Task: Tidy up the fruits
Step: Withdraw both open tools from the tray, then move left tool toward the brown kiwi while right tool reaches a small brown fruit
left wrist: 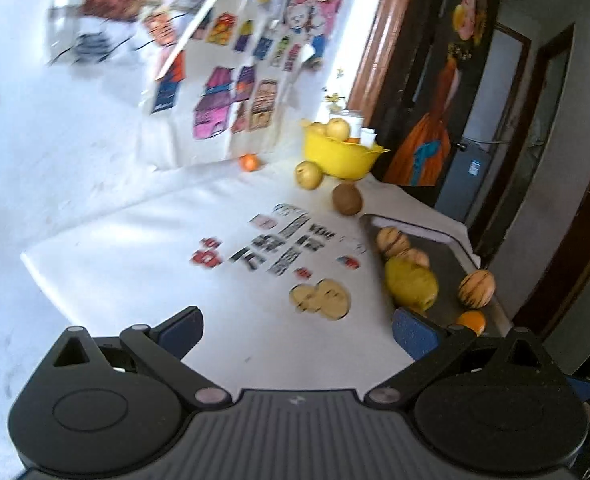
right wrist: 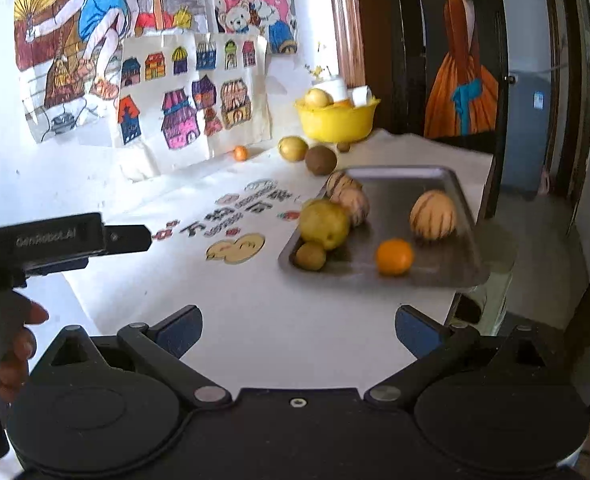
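My left gripper (left wrist: 297, 334) and right gripper (right wrist: 297, 332) gape empty | orange (right wrist: 394, 257) in tray (right wrist: 451, 184) | likely light, firm, rolls; I'd pinch its widest girth.

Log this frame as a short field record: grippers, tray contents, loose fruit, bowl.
left gripper: open, empty, above the table
right gripper: open, empty, facing the tray
metal tray: holds three striped melons, a yellow pear, an orange and a small kiwi
loose on table: yellow-green fruit, brown kiwi, small tangerine by the wall
yellow bowl: holds some fruit; full contents unclear
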`<action>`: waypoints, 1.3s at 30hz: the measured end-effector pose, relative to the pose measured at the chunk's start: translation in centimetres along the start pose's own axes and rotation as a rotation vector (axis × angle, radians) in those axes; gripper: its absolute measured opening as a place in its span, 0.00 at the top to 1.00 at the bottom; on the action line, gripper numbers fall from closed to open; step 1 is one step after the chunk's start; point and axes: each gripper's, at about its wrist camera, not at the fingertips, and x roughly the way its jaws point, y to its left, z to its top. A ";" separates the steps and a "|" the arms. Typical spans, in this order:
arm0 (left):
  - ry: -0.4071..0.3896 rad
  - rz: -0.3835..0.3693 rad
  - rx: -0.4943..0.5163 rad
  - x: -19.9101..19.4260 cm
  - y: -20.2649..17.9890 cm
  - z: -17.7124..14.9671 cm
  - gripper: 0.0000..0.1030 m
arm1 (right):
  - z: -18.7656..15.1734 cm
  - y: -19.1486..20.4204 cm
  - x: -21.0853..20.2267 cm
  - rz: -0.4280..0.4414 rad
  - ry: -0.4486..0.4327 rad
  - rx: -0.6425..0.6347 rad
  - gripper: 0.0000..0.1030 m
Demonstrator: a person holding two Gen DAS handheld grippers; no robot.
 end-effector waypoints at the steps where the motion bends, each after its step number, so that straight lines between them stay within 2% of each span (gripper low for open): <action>1: -0.003 0.008 -0.008 -0.2 0.4 -0.3 0.00 | -0.1 0.2 0.0 -0.007 0.005 0.001 0.01; 9: -0.024 0.100 0.018 -1.4 1.9 -1.7 0.00 | -1.2 0.7 0.1 -0.041 -0.002 0.045 0.01; 14: -0.021 0.144 -0.016 -1.1 3.2 -1.7 0.00 | -1.2 1.4 0.3 -0.085 -0.038 -0.003 0.01; 17: -0.008 0.175 -0.024 -0.7 3.7 -1.5 0.00 | -1.3 3.1 -0.2 -0.094 -0.148 -0.102 0.01; 20: -0.002 0.179 -0.038 -0.3 4.4 -1.2 0.00 | -0.8 4.4 -1.0 -0.019 -0.264 -0.176 0.01; 22: 0.005 0.175 -0.053 0.0 4.9 -0.8 0.00 | 0.2 4.9 -1.1 0.039 -0.307 -0.199 0.01; 25: 0.011 0.177 -0.056 0.8 5.4 -0.3 0.00 | 2.2 4.4 -0.1 0.104 -0.293 -0.186 0.00; 28: 0.015 0.191 -0.042 1.6 5.7 0.2 0.00 | 3.7 3.5 1.7 0.133 -0.228 -0.135 0.00; 35: 0.056 0.179 -0.009 3.9 6.5 2.2 0.00 | 4.9 2.1 4.9 0.122 -0.118 -0.124 0.00; 39: 0.047 0.170 0.026 5.4 6.7 4.1 0.00 | 5.5 1.4 5.7 0.119 -0.107 -0.158 0.00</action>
